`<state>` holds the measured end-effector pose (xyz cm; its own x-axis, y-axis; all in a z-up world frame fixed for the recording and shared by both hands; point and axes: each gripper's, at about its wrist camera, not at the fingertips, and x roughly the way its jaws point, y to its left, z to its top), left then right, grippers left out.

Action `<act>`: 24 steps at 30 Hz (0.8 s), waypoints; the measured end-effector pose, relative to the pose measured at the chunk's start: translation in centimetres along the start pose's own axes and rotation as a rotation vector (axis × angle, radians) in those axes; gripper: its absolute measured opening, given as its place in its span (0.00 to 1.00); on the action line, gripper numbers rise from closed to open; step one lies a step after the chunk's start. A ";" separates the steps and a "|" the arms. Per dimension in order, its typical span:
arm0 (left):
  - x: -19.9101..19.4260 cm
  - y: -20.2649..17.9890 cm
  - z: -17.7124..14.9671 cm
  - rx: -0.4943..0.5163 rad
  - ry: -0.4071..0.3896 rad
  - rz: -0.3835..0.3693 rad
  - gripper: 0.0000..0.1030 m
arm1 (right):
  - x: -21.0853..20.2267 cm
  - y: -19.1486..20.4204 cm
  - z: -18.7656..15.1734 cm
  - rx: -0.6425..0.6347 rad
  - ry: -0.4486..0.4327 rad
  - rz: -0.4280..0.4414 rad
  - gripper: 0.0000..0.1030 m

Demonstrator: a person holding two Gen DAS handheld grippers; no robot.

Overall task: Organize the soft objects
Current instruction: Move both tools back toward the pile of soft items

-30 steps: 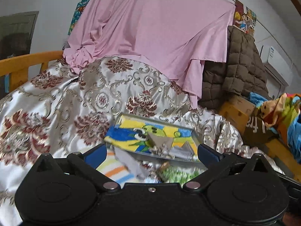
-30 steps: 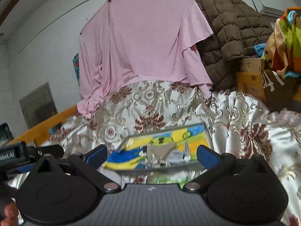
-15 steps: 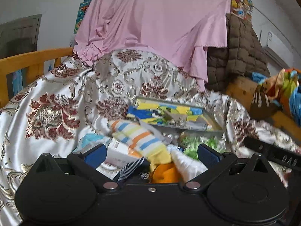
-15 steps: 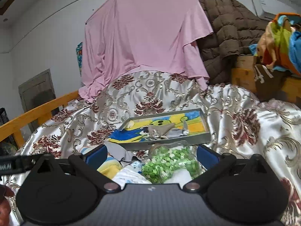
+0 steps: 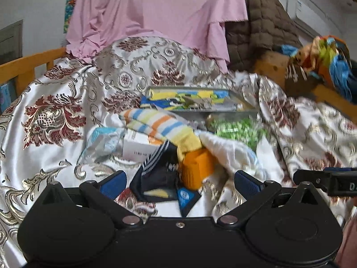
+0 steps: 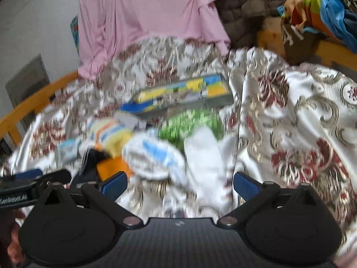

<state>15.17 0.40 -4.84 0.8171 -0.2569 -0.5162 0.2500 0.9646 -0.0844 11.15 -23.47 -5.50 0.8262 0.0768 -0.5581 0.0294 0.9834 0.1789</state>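
Floral satin bedspread (image 5: 55, 116), silver with maroon medallions, covers the bed; wooden rail (image 5: 26, 64) at far left, pink sheet (image 5: 160, 11) hanging behind, brown quilted blanket (image 5: 263, 29) to its right. Items on the spread, left to right: crumpled blue-and-white packet (image 5: 104, 140); small white box (image 5: 139, 147) touching it; striped sock (image 5: 160, 127) in yellow, orange and blue lying across the box; navy sock (image 5: 160, 174) with white stripes nearest the left gripper (image 5: 178, 183); orange ribbed piece (image 5: 197, 169) just beside the navy sock; white sock with blue patches (image 6: 156, 156); plain white sock (image 6: 205, 158) beside it; green-speckled bag (image 5: 238, 129) behind these; shallow tray (image 5: 196, 102) with a yellow-and-blue cartoon lining at the back of the pile. Left gripper: jaws released, spread wide, nothing between them, navy sock lying in front of the gap. Right gripper (image 6: 179, 184): jaws likewise spread and empty, white socks ahead; this view is blurred. Bright multicoloured cloth (image 5: 328, 60) heaped at far right.
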 end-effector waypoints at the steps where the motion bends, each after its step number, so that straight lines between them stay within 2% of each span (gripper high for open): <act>1: 0.0 0.0 -0.2 0.006 0.005 0.001 0.99 | -0.1 0.4 -0.4 -0.020 0.010 0.000 1.00; 11: 0.3 0.3 -1.2 0.052 0.042 -0.002 0.99 | 0.2 3.7 -2.1 -0.191 0.094 0.014 1.00; 19: 1.7 0.1 -0.8 0.059 0.087 -0.022 0.99 | 2.0 3.9 -2.7 -0.213 0.205 0.004 1.00; 24: 2.6 -1.3 0.1 0.132 0.095 -0.078 0.99 | 3.0 3.0 -2.6 -0.164 0.260 0.018 1.00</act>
<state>16.99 -1.48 -5.98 0.7412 -0.3179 -0.5912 0.3820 0.9240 -0.0180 12.21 -19.84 -8.76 0.6533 0.1134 -0.7486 -0.0924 0.9933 0.0697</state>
